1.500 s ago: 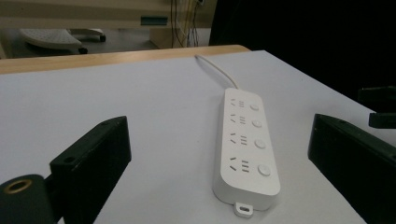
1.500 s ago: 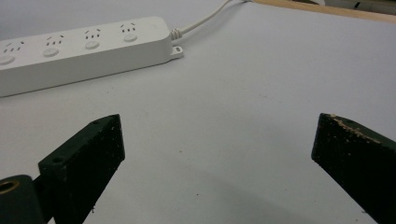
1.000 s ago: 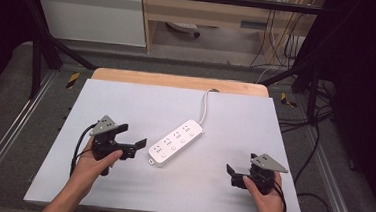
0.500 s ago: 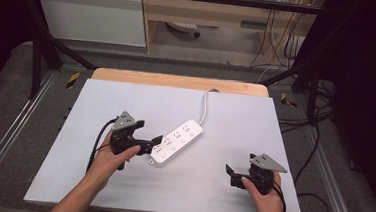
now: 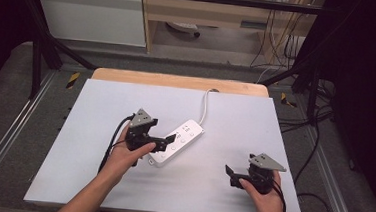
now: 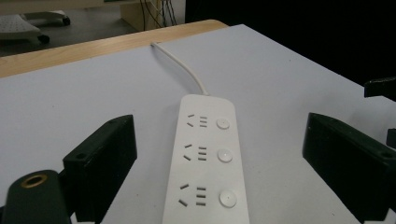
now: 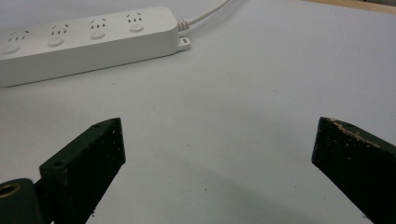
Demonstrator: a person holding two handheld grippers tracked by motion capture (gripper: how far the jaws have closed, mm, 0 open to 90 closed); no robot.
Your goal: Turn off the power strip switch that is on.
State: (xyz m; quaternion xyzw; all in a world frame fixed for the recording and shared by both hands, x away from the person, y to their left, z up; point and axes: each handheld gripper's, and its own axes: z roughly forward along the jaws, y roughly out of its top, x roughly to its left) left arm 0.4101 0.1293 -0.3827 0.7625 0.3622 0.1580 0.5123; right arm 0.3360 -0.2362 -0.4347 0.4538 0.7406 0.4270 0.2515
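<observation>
A white power strip (image 5: 178,140) lies diagonally in the middle of the white table (image 5: 235,124), and its white cable (image 5: 205,104) runs to the far edge. My left gripper (image 5: 166,143) is over the strip's near end. In the left gripper view it (image 6: 219,140) is open, with one black jaw on each side of the power strip (image 6: 205,158), apart from it. My right gripper (image 5: 231,172) is near the front right, pointing left. In the right gripper view it (image 7: 222,135) is open over bare table, with the power strip (image 7: 88,35) farther off.
A wooden board edge (image 5: 178,80) runs along the back of the table. Metal frame rails (image 5: 3,138) flank both sides. Loose cables (image 5: 312,160) hang on the floor at the right. Bare table surface lies left of and in front of the strip.
My left gripper has moved right and forward from the table's left part until its jaws straddle the strip's near end. The right gripper has stayed put.
</observation>
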